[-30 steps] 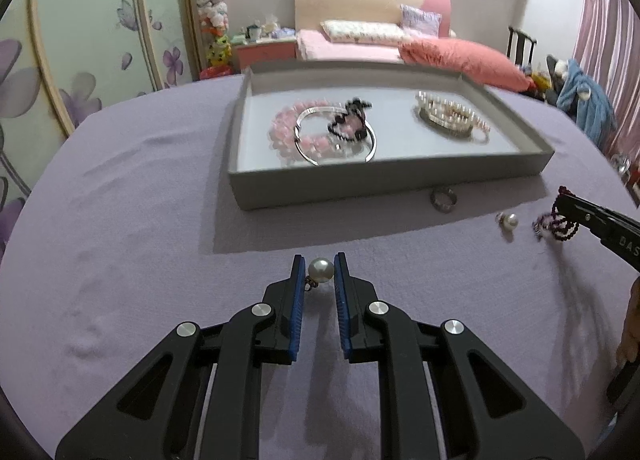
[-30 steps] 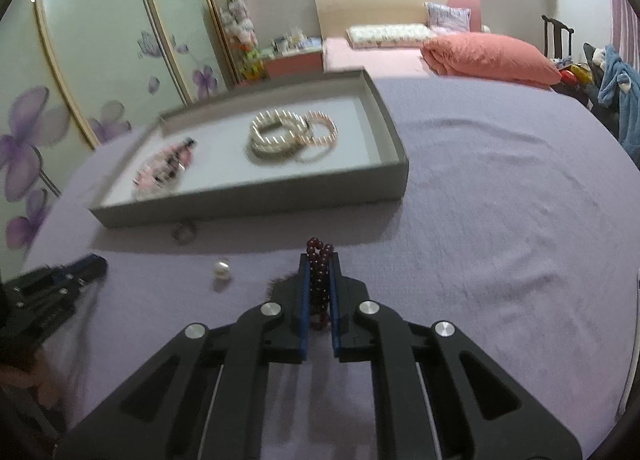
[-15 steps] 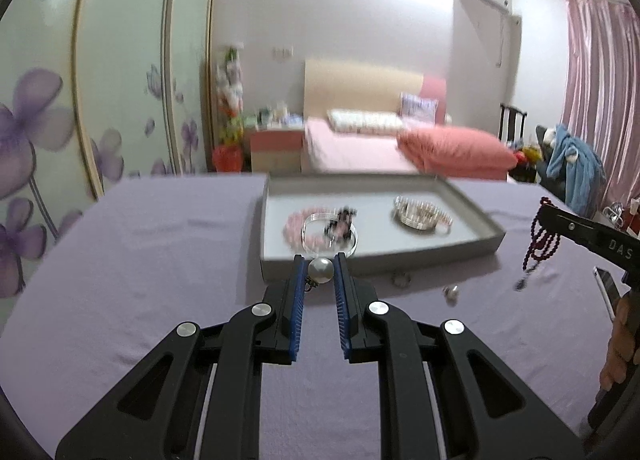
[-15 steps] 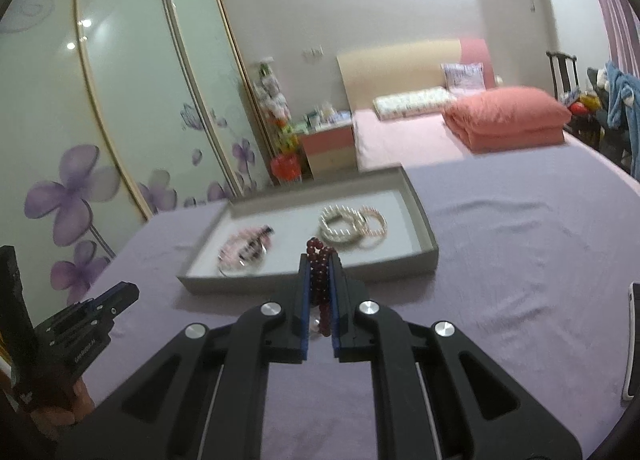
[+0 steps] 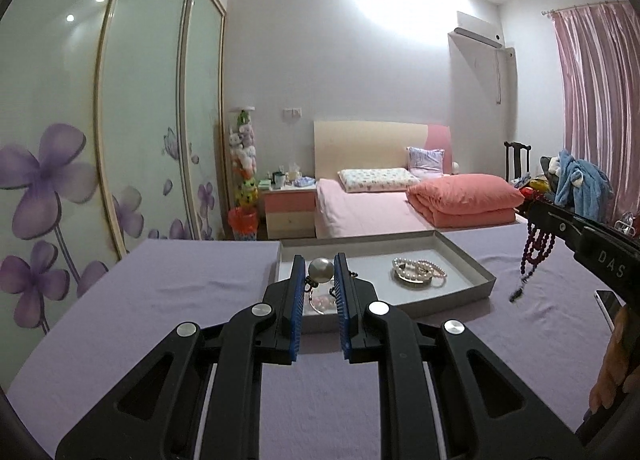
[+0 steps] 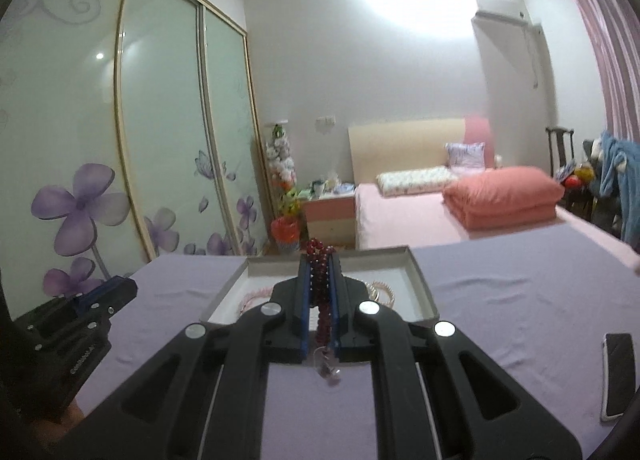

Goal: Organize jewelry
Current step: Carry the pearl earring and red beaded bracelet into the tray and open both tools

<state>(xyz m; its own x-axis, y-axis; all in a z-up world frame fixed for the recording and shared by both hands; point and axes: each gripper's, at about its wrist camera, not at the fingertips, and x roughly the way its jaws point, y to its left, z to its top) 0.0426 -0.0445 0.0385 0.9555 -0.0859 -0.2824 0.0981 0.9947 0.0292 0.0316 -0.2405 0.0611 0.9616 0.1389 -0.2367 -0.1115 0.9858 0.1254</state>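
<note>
My left gripper is shut on a pearl earring, held above the purple table short of the grey tray. My right gripper is shut on a dark red bead bracelet, which hangs from its jaws; it also shows in the left wrist view, to the right of the tray. The tray holds pearl bracelets and pink bead jewelry partly hidden behind my left fingers. The left gripper shows at the lower left of the right wrist view.
A phone lies on the purple tablecloth at the right. A bed with an orange folded quilt stands beyond the table. A flowered sliding wardrobe is on the left.
Both grippers have risen and tilted up, away from the table, each keeping its item. The tray now sits lower and farther in both views.
</note>
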